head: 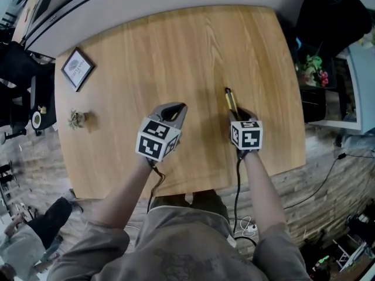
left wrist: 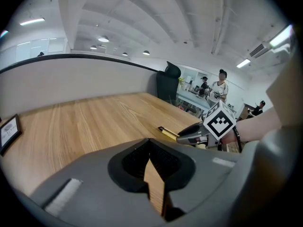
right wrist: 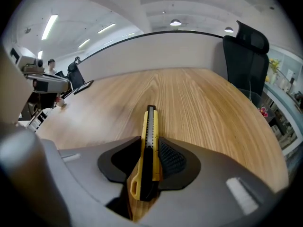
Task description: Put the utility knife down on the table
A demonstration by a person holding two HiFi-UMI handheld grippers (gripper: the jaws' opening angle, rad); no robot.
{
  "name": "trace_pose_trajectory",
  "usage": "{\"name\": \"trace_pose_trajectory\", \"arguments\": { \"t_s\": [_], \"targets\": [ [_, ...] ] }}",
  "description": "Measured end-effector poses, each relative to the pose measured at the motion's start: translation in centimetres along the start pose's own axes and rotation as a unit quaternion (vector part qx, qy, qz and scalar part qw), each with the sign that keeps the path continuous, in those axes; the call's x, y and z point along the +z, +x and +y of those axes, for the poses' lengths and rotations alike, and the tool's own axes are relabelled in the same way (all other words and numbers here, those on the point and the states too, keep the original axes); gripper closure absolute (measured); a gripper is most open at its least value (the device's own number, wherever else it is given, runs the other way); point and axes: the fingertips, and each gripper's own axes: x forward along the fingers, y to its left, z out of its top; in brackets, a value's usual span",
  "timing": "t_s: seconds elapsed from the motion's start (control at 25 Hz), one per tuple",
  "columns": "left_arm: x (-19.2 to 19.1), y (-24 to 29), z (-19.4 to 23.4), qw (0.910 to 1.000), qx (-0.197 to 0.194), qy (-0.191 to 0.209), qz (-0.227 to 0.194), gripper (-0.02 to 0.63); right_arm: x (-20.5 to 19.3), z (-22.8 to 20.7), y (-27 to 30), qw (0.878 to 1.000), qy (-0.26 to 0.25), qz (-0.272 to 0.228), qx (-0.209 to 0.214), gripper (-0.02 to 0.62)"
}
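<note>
The right gripper [head: 235, 111] is clamped on the single yellow-and-black utility knife [right wrist: 150, 135], which sits on edge between its jaws with its tip pointing straight ahead over the wooden desk [head: 176, 45]; whether the knife touches the wood cannot be told. The left gripper [head: 176, 110], the other of the two, has its jaws drawn together with nothing between them, only desk grain showing through the narrow wedge below the tips. Each gripper carries one marker cube and trails one dark cable back toward the person. The desk bears two other things, both near its left edge and well apart from the grippers: one framed picture [head: 77, 68] and one small potted plant [head: 76, 119]. The wood ahead of the knife is bare up to the curved grey partition at the desk's far edge. One black chair [right wrist: 246, 48] stands beyond the desk's right corner, and a few people stand in the background of the room. Both forearms reach forward side by side over the near edge, the grippers level with each other, the left angled slightly to the right.
</note>
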Motion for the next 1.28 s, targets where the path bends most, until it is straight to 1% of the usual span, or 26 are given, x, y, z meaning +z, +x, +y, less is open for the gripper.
{"name": "trace_pose_trajectory", "arguments": {
  "t_s": [0.12, 0.24, 0.36, 0.48, 0.56, 0.64, 0.8, 0.84, 0.96, 1.12, 1.2, 1.28],
  "targets": [
    [0.2, -0.2, -0.1, 1.0, 0.001, 0.004, 0.0, 0.604, 0.7, -0.1, -0.4, 1.0, 0.0, -0.014, -0.01, 0.469],
    [1.2, -1.1, -0.3, 0.9999, 0.001, 0.015, -0.007, 0.604, 2.5, 0.4, -2.1, 0.999, 0.0, -0.036, -0.007, 0.469],
    [3.0, -2.6, -0.9, 0.9992, 0.003, 0.035, -0.02, 0.604, 5.4, 1.5, -5.6, 0.997, -0.003, -0.077, 0.006, 0.471],
    [5.4, -4.3, -1.6, 0.9972, 0.005, 0.062, -0.041, 0.604, 8.6, 2.9, -10.0, 0.991, -0.026, -0.126, 0.027, 0.471],
    [7.1, -5.6, -2.2, 0.9948, 0.008, 0.083, -0.059, 0.604, 10.7, 4.0, -13.4, 0.985, -0.044, -0.163, 0.037, 0.482],
    [8.7, -7.1, -3.0, 0.9927, 0.005, 0.094, -0.076, 0.604, 12.4, 4.9, -17.2, 0.977, -0.054, -0.202, 0.042, 0.5],
    [11.5, -10.6, -4.7, 0.9881, 0.0, 0.107, -0.111, 0.604, 14.8, 6.0, -24.3, 0.96, -0.052, -0.272, 0.032, 0.514],
    [12.1, -11.5, -5.2, 0.9865, 0.001, 0.113, -0.118, 0.604, 15.1, 6.2, -25.9, 0.956, -0.051, -0.288, 0.028, 0.526],
    [13.7, -14.8, -7.0, 0.9807, 0.001, 0.13, -0.146, 0.604, 15.5, 7.1, -30.7, 0.942, -0.05, -0.33, 0.024, 0.551],
    [15.6, -19.6, -9.2, 0.9707, -0.003, 0.135, -0.198, 0.604, 15.6, 9.3, -36.4, 0.924, -0.059, -0.378, 0.021, 0.554],
    [15.9, -21.5, -10.1, 0.9677, -0.007, 0.137, -0.212, 0.604, 15.4, 10.4, -38.5, 0.917, -0.068, -0.392, 0.021, 0.555],
    [15.9, -22.7, -10.9, 0.9648, -0.009, 0.147, -0.218, 0.604, 15.0, 11.3, -40.3, 0.912, -0.068, -0.404, 0.026, 0.561]
  ]
}}
